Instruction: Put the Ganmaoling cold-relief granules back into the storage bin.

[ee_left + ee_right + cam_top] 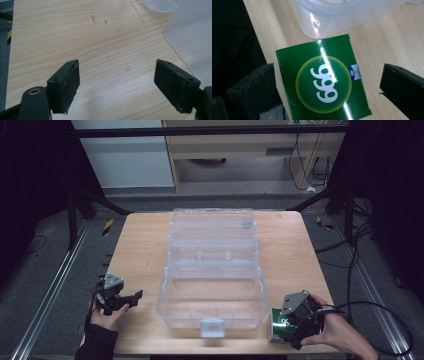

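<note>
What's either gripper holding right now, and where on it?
Nothing is held. The left gripper is open over bare table. The right gripper is open, jaws either side of the green box but not touching it.

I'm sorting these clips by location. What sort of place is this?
Probably a lab or a recording workspace, not a home: a small wooden table stands inside a dark metal frame, floor rails run alongside it on grey carpet, and loose cables trail over the floor.

A clear plastic hinged box (212, 270) lies open on the light wooden table (145, 245) — a glossy green packet (324, 80) just beside its corner.
</note>
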### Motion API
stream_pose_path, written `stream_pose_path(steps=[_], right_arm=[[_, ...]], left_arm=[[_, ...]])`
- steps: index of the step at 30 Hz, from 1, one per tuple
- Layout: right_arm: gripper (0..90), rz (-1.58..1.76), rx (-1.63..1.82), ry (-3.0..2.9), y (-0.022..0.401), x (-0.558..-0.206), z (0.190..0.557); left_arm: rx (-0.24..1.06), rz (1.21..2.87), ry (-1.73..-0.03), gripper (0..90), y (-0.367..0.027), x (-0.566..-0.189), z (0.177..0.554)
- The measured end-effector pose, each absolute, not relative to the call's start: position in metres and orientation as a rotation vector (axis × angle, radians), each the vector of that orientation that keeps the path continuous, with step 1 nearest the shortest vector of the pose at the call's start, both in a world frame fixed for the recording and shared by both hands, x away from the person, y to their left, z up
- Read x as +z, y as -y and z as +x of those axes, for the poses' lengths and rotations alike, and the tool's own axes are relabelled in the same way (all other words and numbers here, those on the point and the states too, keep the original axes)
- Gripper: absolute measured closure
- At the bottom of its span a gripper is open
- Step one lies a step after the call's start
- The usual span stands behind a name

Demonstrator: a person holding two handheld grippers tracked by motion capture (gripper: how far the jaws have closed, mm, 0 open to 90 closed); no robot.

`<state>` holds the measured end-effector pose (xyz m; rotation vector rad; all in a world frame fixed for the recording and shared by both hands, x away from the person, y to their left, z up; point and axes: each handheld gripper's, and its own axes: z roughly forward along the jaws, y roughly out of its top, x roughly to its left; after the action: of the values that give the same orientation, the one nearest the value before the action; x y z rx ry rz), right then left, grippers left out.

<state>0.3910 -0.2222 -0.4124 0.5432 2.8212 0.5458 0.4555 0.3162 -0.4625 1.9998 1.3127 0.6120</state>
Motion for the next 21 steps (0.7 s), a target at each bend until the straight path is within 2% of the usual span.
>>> stream_pose_path(steps=[21], right_arm=[[4.4,0.411,0.375,-2.922,0.209,-0.436,0.399]], left_arm=[[0.614,2.011,-1.308,20.0,-0.316,-0.463,0.456]])
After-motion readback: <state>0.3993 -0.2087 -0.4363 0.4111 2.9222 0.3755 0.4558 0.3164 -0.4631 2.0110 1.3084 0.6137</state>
